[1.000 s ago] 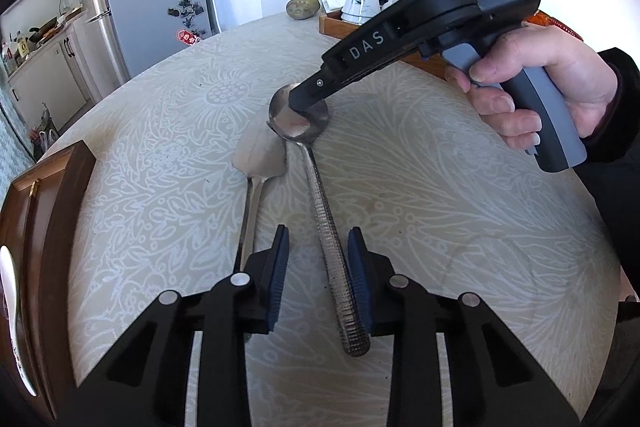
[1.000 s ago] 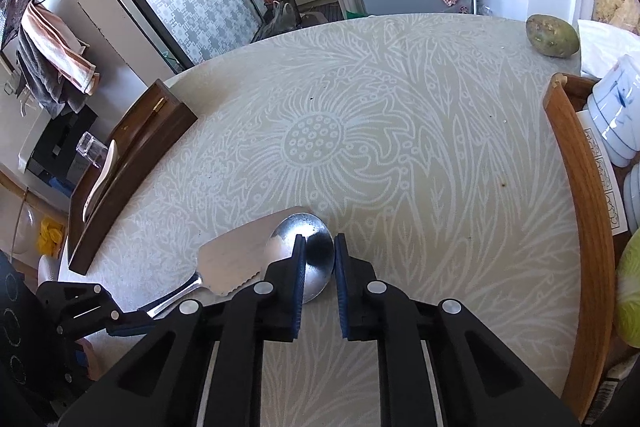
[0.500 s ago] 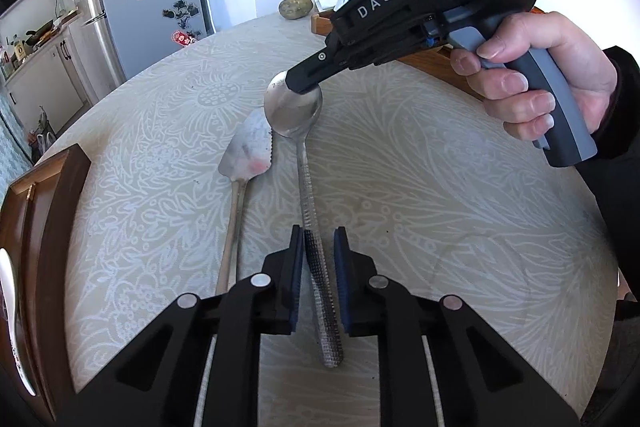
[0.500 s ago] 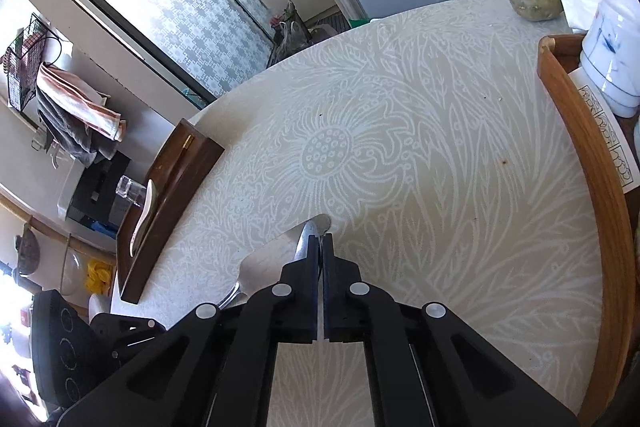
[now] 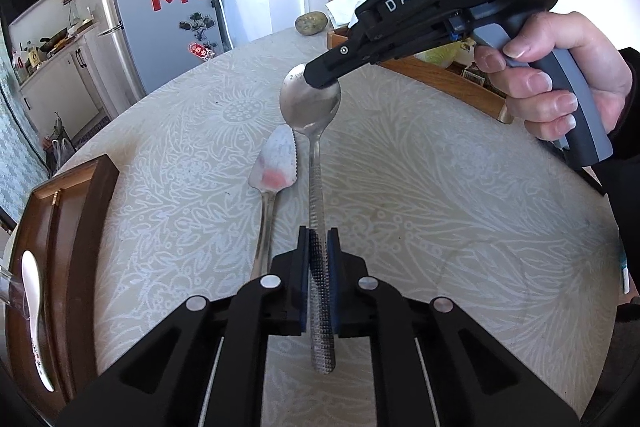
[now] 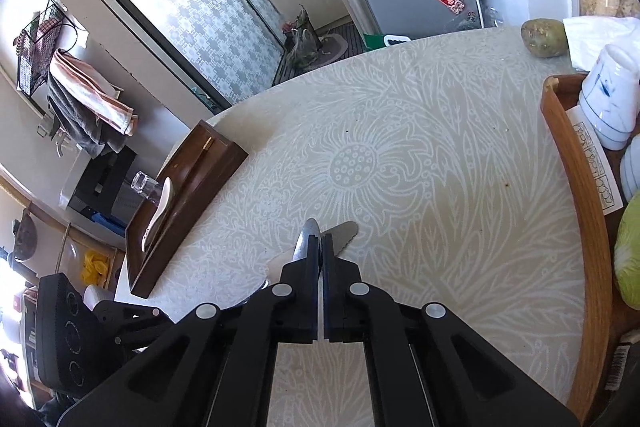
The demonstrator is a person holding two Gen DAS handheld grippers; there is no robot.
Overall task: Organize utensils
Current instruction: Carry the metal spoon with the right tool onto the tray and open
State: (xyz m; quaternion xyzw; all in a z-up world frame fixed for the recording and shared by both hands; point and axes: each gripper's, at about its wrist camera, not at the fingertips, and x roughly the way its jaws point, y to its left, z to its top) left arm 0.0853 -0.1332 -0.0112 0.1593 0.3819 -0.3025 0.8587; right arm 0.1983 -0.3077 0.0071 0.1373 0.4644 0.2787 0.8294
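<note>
A steel spoon [image 5: 310, 107] with a textured handle hangs just above the table [image 5: 460, 211], held at both ends. My left gripper [image 5: 318, 239] is closing tight on the handle, its pads pressing on it. My right gripper [image 5: 320, 75], in a person's hand, is shut on the rim of the spoon's bowl. In the right wrist view the spoon's bowl [image 6: 309, 233] pokes out edge-on between the shut right gripper [image 6: 321, 243]. A serrated steel server [image 5: 276, 159] lies flat on the table just left of the spoon; its tip [image 6: 346, 231] shows beyond the right fingers.
A dark wooden tray [image 5: 64, 211] at the table's left edge holds a white ceramic spoon [image 5: 34, 307]. A lighter wooden tray [image 6: 576, 187] with a white cup [image 6: 612, 99] stands at the right. A potato [image 6: 544, 37] sits at the far edge.
Both grippers shut: the left on the spoon's handle, the right on its bowl. The spoon rose off the table, bowl end higher; the server stayed put.
</note>
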